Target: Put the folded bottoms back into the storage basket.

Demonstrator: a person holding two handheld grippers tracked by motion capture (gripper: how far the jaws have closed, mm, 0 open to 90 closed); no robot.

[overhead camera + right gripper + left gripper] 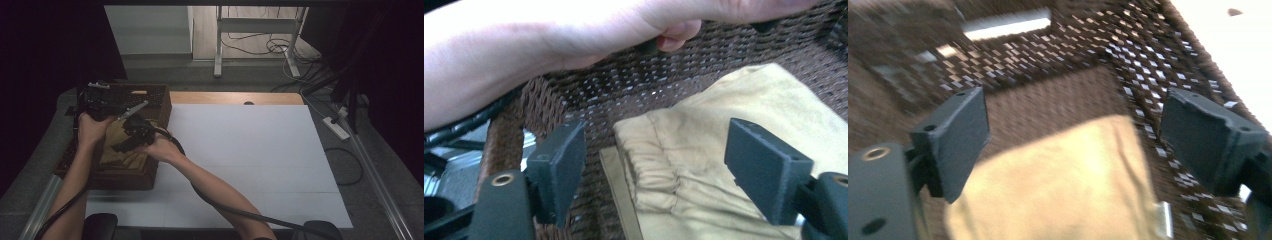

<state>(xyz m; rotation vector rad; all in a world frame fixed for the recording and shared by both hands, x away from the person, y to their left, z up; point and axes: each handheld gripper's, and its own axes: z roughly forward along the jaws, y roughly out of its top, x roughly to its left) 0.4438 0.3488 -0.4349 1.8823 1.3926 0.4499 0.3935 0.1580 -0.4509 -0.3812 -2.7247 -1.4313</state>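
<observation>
A brown wicker basket [159, 102] is seen at the left edge of a white table [250, 160], and a folded tan cloth [120, 150] lies inside it on the basket floor. Both hands are held over the basket.

The left gripper [131, 111] is held above the far part of the basket. In the left gripper view its jaws stand wide apart with nothing between the pads [955, 137]; the cloth [1058, 185] lies below them, clear of both pads, with the woven wall [1058, 55] beyond. That view is blurred, so how near the pads hang to the cloth cannot be told exactly.

The right gripper [126, 145] is held just beside the left one, over the middle of the cloth. In the right gripper view its jaws are likewise spread, released, with the gathered waistband-like fold of the cloth [674, 165] lying between and below the pads [561, 165] but not pressed by them. Beyond the jaws the person's left forearm [524, 55] is seen crossing above the basket wall [624, 95].

No earlier picture is given for comparison.
</observation>
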